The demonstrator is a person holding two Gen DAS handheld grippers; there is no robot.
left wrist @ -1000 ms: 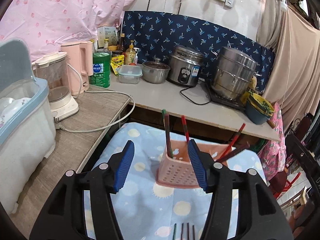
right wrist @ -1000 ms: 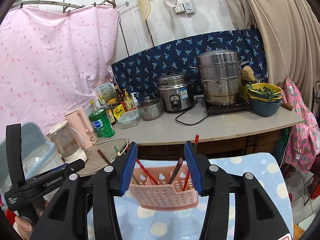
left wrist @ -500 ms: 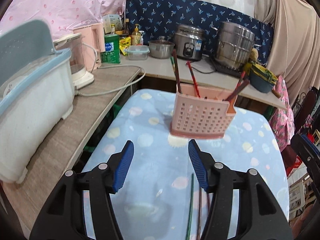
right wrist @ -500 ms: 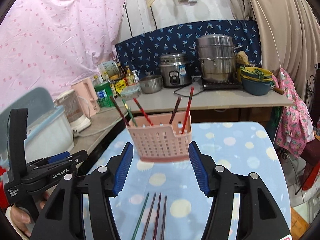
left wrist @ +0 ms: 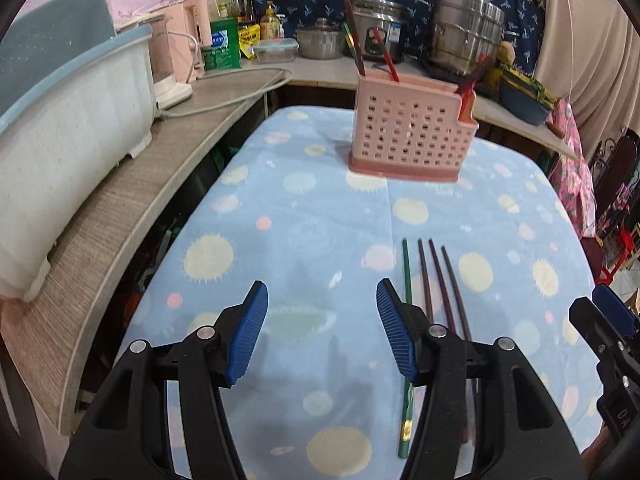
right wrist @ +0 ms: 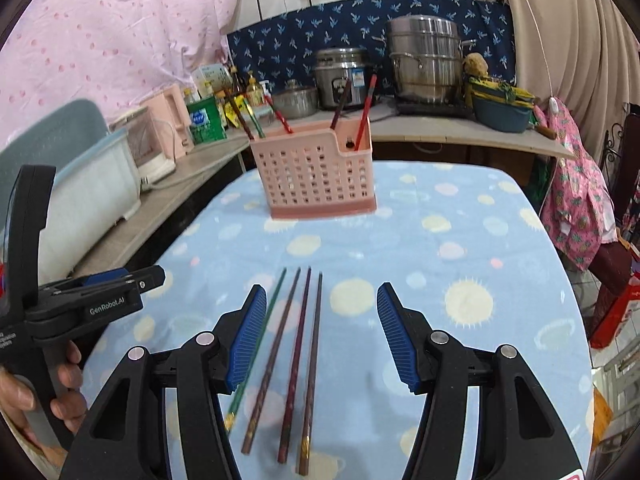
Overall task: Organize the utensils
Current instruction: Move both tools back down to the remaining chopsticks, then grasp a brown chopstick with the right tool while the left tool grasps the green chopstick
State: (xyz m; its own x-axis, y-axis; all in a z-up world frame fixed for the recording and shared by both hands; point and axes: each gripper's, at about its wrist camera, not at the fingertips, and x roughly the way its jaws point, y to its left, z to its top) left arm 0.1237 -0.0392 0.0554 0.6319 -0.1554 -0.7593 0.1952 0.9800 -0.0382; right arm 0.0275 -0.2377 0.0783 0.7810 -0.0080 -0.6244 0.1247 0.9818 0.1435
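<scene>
Both grippers lower, four chopsticks (right wrist: 288, 360) now near

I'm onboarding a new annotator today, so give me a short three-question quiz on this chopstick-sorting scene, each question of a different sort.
1. True or false: the left gripper is clamped on a chopstick.
2. How many loose chopsticks lie side by side on the blue spotted tablecloth?
3. Multiple choice: the one green chopstick lies at which place in that row, seen from the right wrist camera? A) far left B) middle C) far right

Key:
1. False; its jaws stand open over bare cloth, as do those of the right gripper.
2. Four; others already stand in the pink perforated plastic holder.
3. A.
</scene>
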